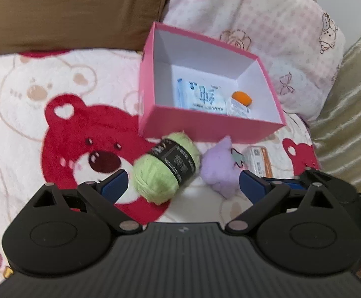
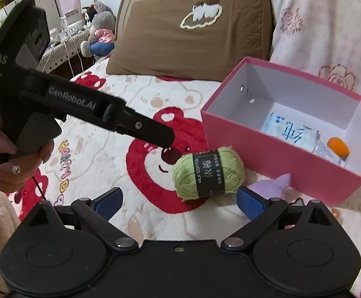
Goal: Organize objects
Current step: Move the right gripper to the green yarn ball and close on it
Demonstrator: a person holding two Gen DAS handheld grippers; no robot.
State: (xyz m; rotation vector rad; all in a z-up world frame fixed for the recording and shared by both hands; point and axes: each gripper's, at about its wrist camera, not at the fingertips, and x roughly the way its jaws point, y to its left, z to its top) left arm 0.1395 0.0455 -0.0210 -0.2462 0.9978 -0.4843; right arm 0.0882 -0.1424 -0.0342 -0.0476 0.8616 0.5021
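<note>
A green yarn ball [image 1: 166,167] with a black label lies on the bear-print blanket, just in front of an open pink box [image 1: 155,116]. My left gripper [image 1: 184,186] is open, with the yarn ball close to its left finger and a purple plush toy [image 1: 220,171] near its right finger. In the right wrist view the yarn ball [image 2: 209,173] lies just ahead of my open right gripper [image 2: 179,202]; the purple plush [image 2: 272,186] peeks out beside the pink box [image 2: 267,149]. Inside the box lie a tissue pack [image 1: 201,95] and an orange-capped bottle [image 1: 241,104].
A small orange-and-white packet [image 1: 259,161] lies on the blanket right of the plush. A brown pillow [image 2: 190,32] and a pink floral pillow [image 1: 267,24] stand behind the box. A hand [image 2: 11,164] holds the left gripper's handle at the left. Plush toys [image 2: 101,32] sit far back.
</note>
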